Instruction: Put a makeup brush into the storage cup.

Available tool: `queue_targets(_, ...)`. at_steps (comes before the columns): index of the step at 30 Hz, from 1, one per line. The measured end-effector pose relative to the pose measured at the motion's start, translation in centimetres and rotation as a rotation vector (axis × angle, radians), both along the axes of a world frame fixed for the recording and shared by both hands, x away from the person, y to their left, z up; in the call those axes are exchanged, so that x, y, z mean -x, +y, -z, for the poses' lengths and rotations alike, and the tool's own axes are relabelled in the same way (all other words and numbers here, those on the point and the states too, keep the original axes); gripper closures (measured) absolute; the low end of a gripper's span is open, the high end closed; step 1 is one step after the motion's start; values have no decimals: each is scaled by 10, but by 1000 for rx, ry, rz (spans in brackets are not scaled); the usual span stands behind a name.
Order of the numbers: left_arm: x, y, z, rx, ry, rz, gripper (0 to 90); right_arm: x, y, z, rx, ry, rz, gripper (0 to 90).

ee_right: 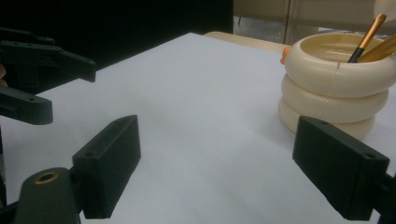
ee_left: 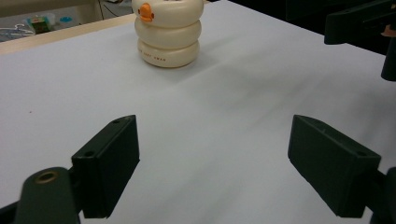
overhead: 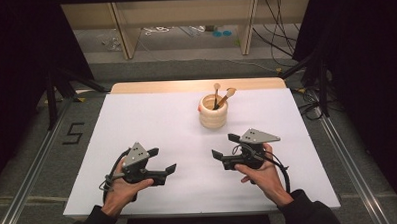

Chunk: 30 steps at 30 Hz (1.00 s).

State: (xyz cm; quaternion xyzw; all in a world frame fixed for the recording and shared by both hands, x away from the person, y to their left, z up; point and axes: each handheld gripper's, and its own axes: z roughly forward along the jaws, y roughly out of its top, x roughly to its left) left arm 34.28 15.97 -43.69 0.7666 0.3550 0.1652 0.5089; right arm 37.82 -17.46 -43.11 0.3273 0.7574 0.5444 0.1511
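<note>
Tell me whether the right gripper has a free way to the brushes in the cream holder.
Probably yes. The right gripper is open, the table between it and the holder is bare, and the brushes stick out above the rim.

Glossy cream holder (ee_left: pixel 168 35), matt white table (overhead: pixel 152 128)
</note>
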Motion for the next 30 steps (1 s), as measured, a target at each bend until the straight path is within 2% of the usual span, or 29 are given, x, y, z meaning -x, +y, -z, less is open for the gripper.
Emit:
queue_targets(1, 0, 0, 0, 0, 0, 0, 165, 1, -1, 0, 13, 5, -4, 160)
queue_targets(7, 0, 0, 0, 4, 0, 4, 165, 7, 0, 2, 10, 8, -12, 160)
queue_targets(9, 0, 0, 0, 2, 0, 2, 165, 9, 0, 2, 31, 7, -12, 160)
queue_targets(13, 0, 0, 1, 6, -1, 4, 165, 12, 1, 3, 20, -1, -11, 160)
queue_targets(15, 0, 0, 1, 5, -1, 4, 165, 13, -1, 3, 39, 4, -6, 160)
queue_targets(19, 0, 0, 1, 3, 0, 4, 165, 15, -1, 4, 29, 9, -16, 160)
queue_targets(24, 0, 0, 1, 2, 0, 6, 165, 15, -2, 5, 29, 5, -3, 160)
queue_targets(25, 0, 0, 1, 2, -1, 5, 165, 15, -3, 5, 42, 16, -3, 160)
queue_targets(27, 0, 0, 1, 3, 0, 5, 165, 14, -3, 6, 28, 10, 1, 160)
queue_targets(30, 0, 0, 1, 3, -1, 5, 165, 13, -3, 6, 32, 12, 5, 160)
